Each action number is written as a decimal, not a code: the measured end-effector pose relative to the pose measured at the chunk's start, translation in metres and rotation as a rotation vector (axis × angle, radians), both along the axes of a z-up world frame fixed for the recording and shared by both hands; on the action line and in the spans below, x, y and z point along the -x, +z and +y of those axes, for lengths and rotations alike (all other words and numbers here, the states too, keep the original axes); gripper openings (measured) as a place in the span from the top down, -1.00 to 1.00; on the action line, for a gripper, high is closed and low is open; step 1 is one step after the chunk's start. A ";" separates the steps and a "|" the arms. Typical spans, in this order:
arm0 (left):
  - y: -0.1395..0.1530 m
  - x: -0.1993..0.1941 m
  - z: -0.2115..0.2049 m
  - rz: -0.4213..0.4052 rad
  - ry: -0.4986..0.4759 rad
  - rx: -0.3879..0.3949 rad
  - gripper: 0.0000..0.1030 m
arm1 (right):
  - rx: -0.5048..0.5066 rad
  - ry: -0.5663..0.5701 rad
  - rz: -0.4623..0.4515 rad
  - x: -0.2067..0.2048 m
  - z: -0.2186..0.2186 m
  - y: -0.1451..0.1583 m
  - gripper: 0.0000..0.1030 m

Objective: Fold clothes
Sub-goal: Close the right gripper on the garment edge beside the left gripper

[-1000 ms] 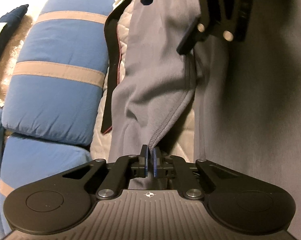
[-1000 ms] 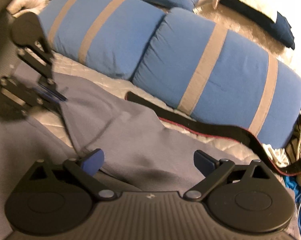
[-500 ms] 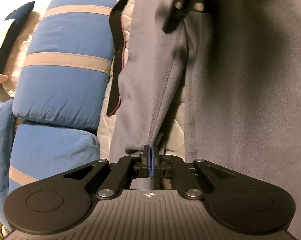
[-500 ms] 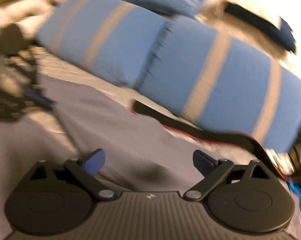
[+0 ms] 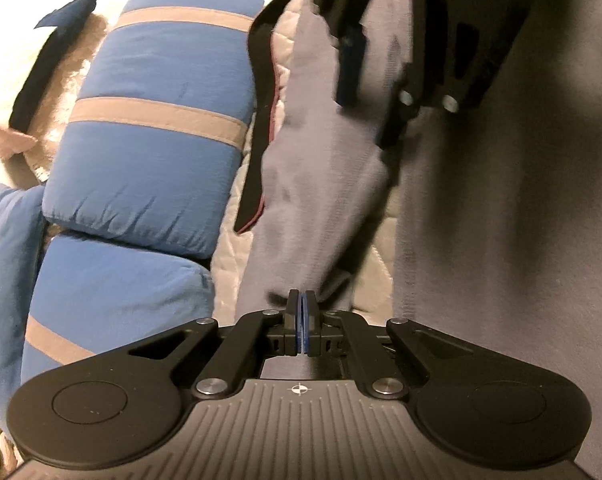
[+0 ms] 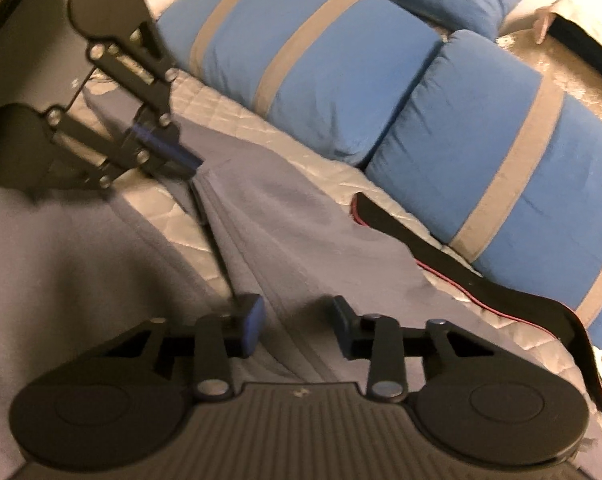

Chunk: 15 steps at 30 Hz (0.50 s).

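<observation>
A quilted bed (image 5: 229, 264) carries everything, blue striped pillows (image 5: 153, 132) along its left side. From the left wrist, the grey garment (image 5: 501, 220) lies spread across the bed, and the left tool (image 5: 302, 312) is clamped on its near hem; the cloth looks soft, light and limp, so edges are the place to pinch. From the right wrist, the right tool (image 6: 297, 320) is closing astride a fold of that garment (image 6: 285, 232), pads not yet pressing, a black strap (image 6: 481, 280) just beside.

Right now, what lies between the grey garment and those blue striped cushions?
In the right wrist view, a strip of pale quilted bedcover and a black strap with red edging lie between the grey garment and the blue striped cushions.
</observation>
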<state>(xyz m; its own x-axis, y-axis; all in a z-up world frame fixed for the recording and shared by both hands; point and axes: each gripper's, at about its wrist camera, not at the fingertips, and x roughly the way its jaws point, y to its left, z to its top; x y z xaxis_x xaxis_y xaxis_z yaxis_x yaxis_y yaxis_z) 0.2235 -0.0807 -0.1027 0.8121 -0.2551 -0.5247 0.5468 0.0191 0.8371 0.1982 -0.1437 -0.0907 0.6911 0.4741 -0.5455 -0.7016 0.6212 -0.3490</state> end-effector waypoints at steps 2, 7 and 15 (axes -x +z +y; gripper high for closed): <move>0.002 -0.001 0.001 0.000 0.004 0.006 0.98 | 0.012 0.009 0.005 -0.001 0.002 -0.002 0.13; 0.012 0.000 -0.001 -0.002 0.015 0.076 0.92 | 0.023 0.021 0.037 -0.005 0.004 -0.004 0.75; 0.021 -0.007 -0.028 0.151 -0.049 0.171 0.58 | -0.021 0.021 0.050 0.000 -0.006 0.006 0.76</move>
<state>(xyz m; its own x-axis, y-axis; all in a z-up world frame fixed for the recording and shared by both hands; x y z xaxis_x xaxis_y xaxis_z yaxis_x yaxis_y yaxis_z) 0.2309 -0.1088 -0.0818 0.7123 -0.3883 -0.5847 0.6690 0.1236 0.7329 0.1982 -0.1493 -0.0844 0.6529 0.4996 -0.5693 -0.7308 0.6132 -0.3000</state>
